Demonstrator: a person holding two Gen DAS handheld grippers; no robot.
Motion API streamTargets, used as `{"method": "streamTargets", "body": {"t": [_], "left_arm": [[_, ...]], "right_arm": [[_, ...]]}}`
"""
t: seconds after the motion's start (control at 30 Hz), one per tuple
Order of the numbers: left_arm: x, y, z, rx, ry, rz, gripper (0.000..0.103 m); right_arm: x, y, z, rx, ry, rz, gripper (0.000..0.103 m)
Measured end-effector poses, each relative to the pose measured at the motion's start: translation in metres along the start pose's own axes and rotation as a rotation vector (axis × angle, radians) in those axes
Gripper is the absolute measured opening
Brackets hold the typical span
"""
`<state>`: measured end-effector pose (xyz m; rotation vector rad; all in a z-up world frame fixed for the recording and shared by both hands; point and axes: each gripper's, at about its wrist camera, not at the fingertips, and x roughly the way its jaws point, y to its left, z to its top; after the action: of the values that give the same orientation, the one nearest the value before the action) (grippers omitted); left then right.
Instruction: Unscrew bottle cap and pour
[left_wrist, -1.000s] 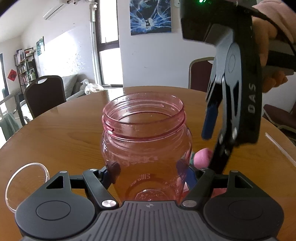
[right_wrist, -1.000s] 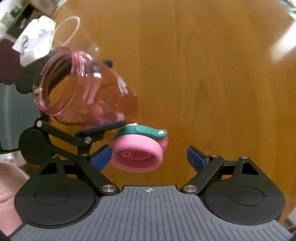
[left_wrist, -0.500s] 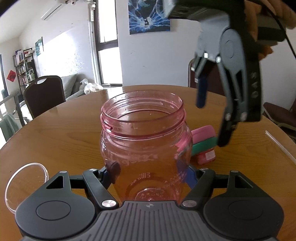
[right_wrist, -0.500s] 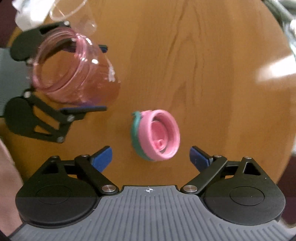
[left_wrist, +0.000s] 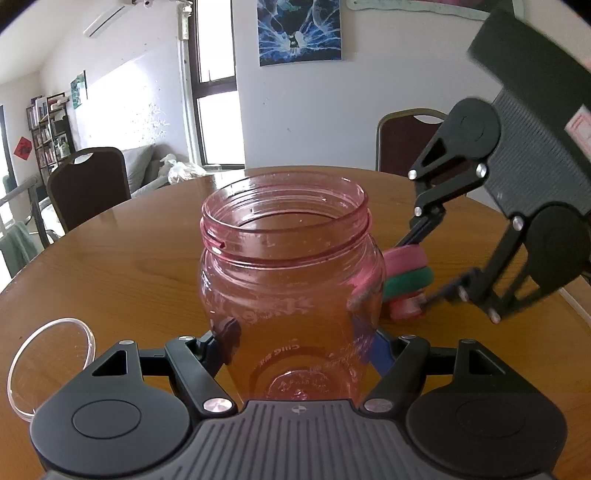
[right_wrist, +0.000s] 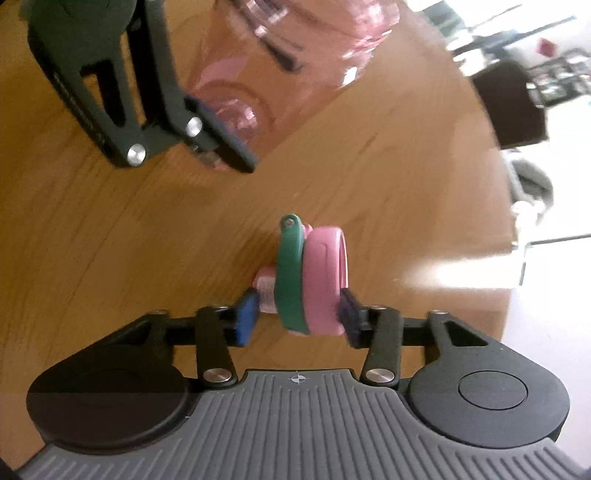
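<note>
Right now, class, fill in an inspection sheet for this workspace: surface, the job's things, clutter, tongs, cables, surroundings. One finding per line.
Surface: round wooden table, no spill seen.
Job's things: pink bottle upright, mouth open, cap off; pink and green cap to the bottle's right, low over the table; whether it touches the table is unclear.
Clutter: clear glass left of the bottle, only its rim in view.
Tongs: left tongs clamped on the bottle's lower body; right tongs with pads against the cap's two faces.
Cables: nothing seen.
Surroundings: dark chairs around the table, window, blue poster, bookshelf far left.
</note>
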<state>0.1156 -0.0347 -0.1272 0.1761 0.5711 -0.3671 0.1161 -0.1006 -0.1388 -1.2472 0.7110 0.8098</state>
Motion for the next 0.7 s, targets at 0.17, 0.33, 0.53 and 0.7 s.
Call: {"method": "streamTargets", "body": {"t": [0.17,0.33,0.53,0.7], "left_arm": [[-0.002,-0.002,-0.002,0.003,0.007,0.001,0.073],[-0.003,-0.004,-0.003,0.005,0.015,0.003,0.073],[-0.004,-0.006,-0.002,0.017,0.033,0.004,0.074],[-0.004,-0.006,-0.001,0.025,0.036,0.007,0.074]], "right_arm": [[-0.006,-0.008,-0.015,0.294,-0.071,0.082,0.027],[-0.018,-0.039,-0.047,0.757,-0.226,0.252,0.015],[-0.004,-0.039,-0.090,1.124,-0.367,0.447,0.016],[-0.027,-0.033,-0.103,1.056,-0.349,0.482,0.060]]}}
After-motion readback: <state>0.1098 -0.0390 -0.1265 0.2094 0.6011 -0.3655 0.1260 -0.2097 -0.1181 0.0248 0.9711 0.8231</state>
